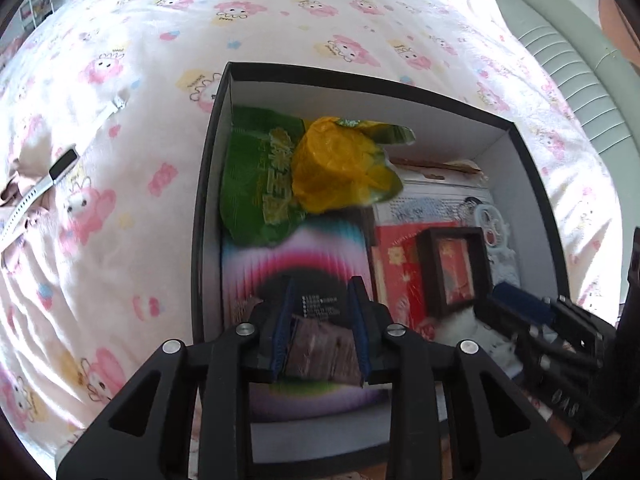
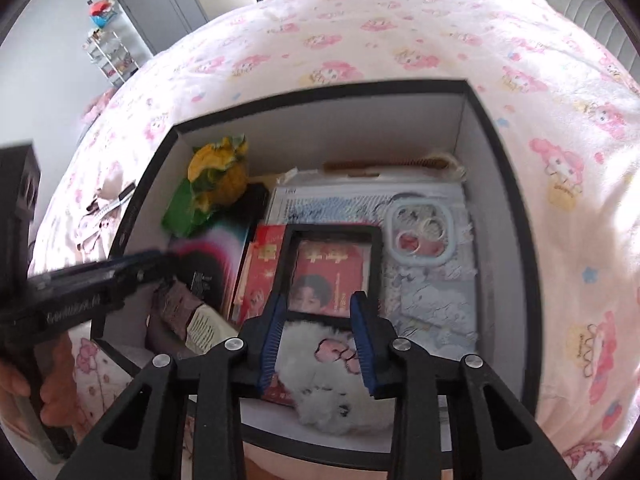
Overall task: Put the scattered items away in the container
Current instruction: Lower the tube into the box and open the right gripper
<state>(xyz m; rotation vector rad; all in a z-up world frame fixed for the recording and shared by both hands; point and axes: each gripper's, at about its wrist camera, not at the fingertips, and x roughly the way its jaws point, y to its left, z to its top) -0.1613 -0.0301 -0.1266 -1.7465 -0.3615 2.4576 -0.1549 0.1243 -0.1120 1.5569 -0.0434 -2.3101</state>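
Left wrist view shows the left gripper (image 1: 320,312) part-open over a brown packet (image 1: 320,350), apparently unclamped, at the box's (image 1: 208,184) six o'clock, so widen the jaws fully before lifting away, while the right gripper (image 2: 318,334), likewise part-open and seemingly empty, hovers over the white plush (image 2: 328,376).

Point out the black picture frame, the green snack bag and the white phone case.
black picture frame (image 2: 291,240), right wrist view, left rail.
green snack bag (image 1: 248,176), left wrist view, printed front.
white phone case (image 2: 448,236), right wrist view, camera-ring edge.
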